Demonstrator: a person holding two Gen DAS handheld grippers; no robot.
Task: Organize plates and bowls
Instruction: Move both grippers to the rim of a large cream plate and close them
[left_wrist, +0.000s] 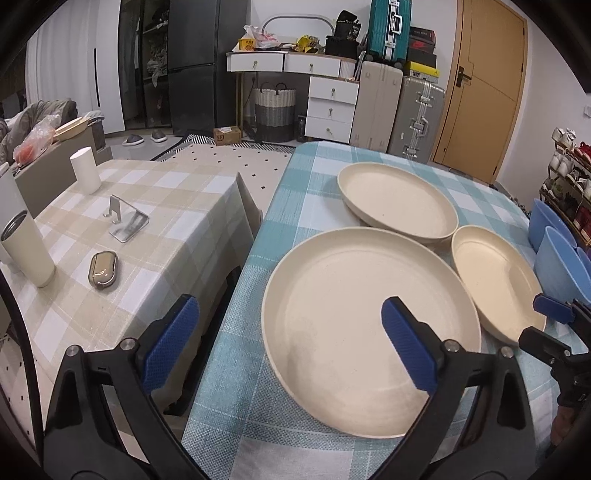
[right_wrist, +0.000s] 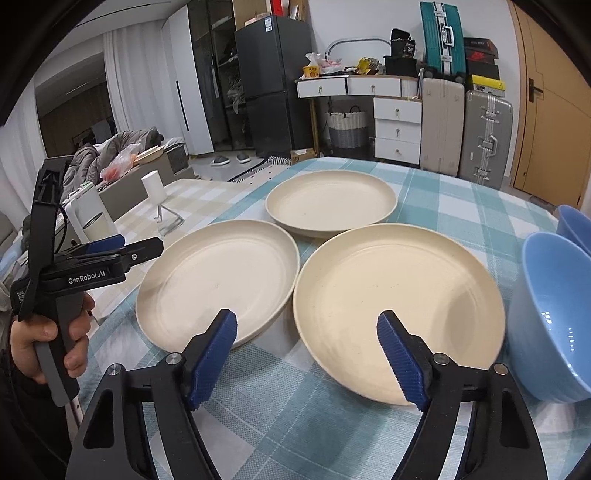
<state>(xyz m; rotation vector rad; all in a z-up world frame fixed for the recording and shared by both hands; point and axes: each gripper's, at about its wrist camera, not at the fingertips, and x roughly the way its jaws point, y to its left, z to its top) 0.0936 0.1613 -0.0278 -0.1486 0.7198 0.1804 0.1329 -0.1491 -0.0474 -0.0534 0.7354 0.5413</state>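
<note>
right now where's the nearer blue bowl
In the right wrist view, the nearer blue bowl sits at the table's right edge, just right of the closest cream plate.

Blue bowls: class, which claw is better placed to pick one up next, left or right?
Right. The right claw is open beside the blue bowls; the left claw hovers over the far-side plate.

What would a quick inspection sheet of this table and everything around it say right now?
Surface: table under a teal checked cloth.
Job's things: three cream plates, left plate, far plate, right plate, all unstacked; two blue bowls, near bowl and far bowl.
Clutter: side table carries a phone stand, tumbler and white cylinder.
Grippers: left gripper open, empty; right gripper open, empty.
Cables: nothing seen.
Surroundings: suitcases, drawers, fridge, door.
</note>
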